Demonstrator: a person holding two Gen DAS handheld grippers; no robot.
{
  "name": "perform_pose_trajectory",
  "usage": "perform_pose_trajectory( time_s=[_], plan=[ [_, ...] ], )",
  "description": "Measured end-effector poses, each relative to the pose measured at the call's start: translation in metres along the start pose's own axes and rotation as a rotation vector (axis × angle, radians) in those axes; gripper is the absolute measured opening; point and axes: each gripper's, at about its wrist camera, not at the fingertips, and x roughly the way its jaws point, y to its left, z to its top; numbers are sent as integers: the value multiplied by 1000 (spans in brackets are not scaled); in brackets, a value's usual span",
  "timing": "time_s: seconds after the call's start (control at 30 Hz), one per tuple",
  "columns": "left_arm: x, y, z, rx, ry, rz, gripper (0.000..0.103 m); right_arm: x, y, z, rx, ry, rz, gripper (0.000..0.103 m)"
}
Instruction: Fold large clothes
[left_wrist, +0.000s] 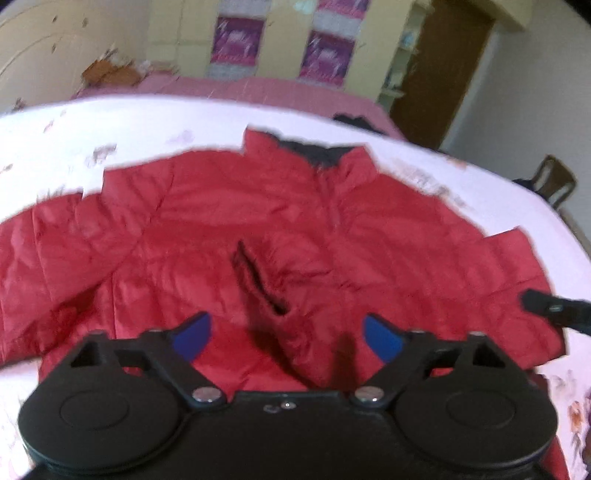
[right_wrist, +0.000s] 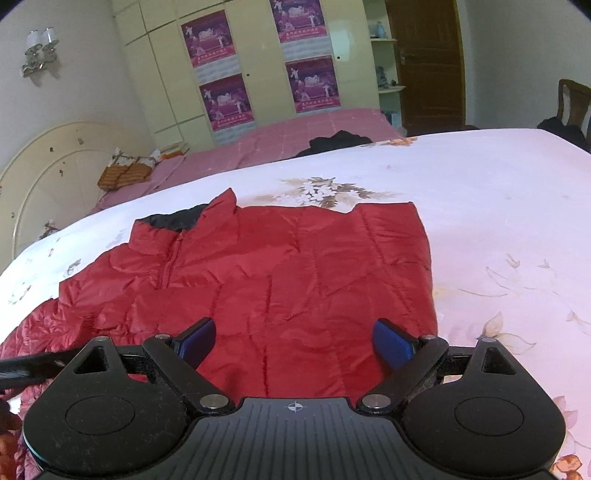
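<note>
You're hovering both tools over the red puffer jacket (right_wrist: 258, 266), which is lying front-up on the floral bedsheet (right_wrist: 498, 206), collar (right_wrist: 221, 201) pointing away from you. Your right tool (right_wrist: 295, 341) is standing wide with nothing between its blue pads, just above the jacket's near hem, with the sleeve on that side apparently already folded in. Your left tool (left_wrist: 284, 338) is gaping wide and empty too, sitting over the slanted pocket slit (left_wrist: 258, 277), probably lining up for the sleeve (left_wrist: 55, 251) still spreading out flat.
</note>
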Motion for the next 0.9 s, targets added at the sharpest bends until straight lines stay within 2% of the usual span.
perform_pose_trajectory(
  time_s=[0.03,0.1,0.2,0.3,0.43,0.6,0.8,0.83,0.87,0.9],
  plan=[
    [4,4,-1,-29,12,-6,68,-1,-1,0,0,-4,-2,91],
    [8,10,-1,-64,-12,-23,54,-3,-5,2,-6,-10,-14,91],
    [6,17,-1,-93,-48,-80,11,-4,-13,7,-24,-24,-42,91],
    [-7,21,3,-92,-123,-63,10,1,-28,17,3,-35,-69,91],
    [-27,39,10,-122,-227,0,9,14,-49,33,60,-39,-88,91],
    [-16,66,3,-157,-171,83,9,46,-60,46,87,7,-64,91],
    [-6,71,-8,-143,-141,112,9,92,-72,54,101,73,-88,89],
    [-4,70,-8,-143,-136,113,9,100,-76,54,112,91,-83,60],
    [-3,71,-9,-143,-133,113,9,108,-81,54,141,123,-55,44],
    [-2,70,-9,-141,-130,116,9,111,-85,53,176,134,-28,32]
  ],
)
